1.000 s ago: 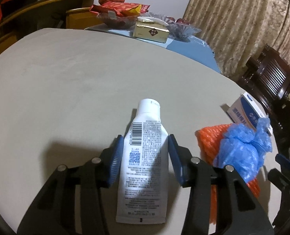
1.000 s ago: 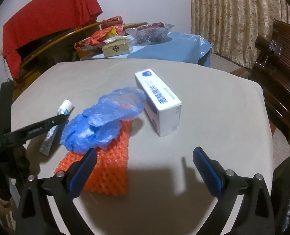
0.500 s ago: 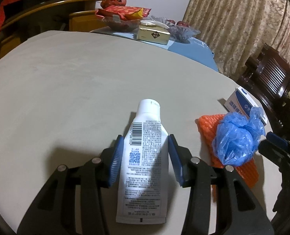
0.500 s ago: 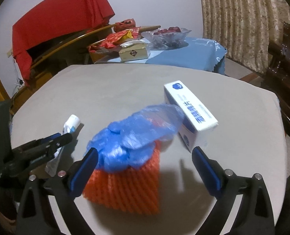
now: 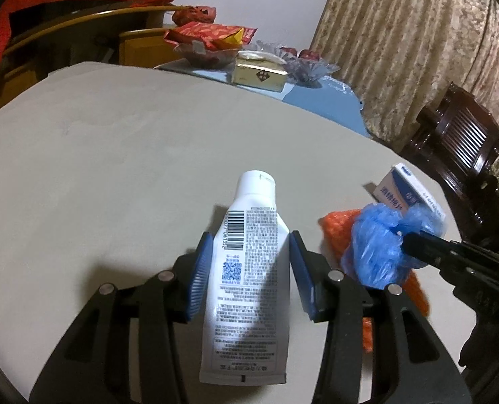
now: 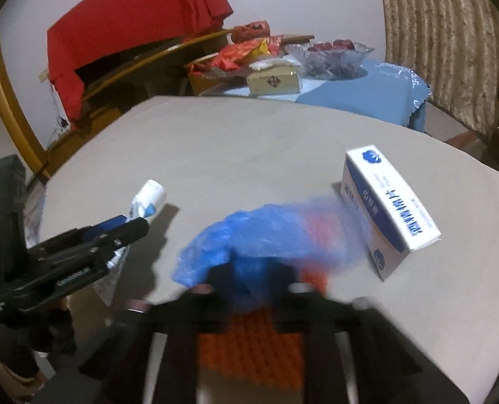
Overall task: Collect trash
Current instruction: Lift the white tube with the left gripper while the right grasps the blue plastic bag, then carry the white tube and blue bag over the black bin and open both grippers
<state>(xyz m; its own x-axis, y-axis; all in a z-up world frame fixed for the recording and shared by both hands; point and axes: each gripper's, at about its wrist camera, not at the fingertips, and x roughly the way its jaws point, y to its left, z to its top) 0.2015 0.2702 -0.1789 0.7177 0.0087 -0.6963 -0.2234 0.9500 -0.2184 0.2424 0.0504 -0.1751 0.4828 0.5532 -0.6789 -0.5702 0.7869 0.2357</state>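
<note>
A: Where is the trash?
B: It all lies on the grey counter (image 5: 114, 175). A white tube (image 5: 249, 262) lies flat, cap away from the near edge. To its right an orange net (image 6: 249, 350) lies flat, with a blue bag (image 6: 249, 242) bunched on top of it. A white and blue box (image 6: 387, 208) sits just past them, near the right edge.

A: What are the grippers doing?
B: The left hand-held gripper (image 5: 251, 271) has its blue pads on both sides of the tube, right against it. The right hand-held gripper (image 6: 253, 279) is at the blue bag. Its picture is blurry, but the fingers look pressed onto the bag.

A: What is past the far edge?
B: A table with a blue cloth (image 6: 357, 94), a gold box (image 5: 259, 75), red snack packs (image 5: 212, 33) and a glass bowl (image 6: 330, 54).
</note>
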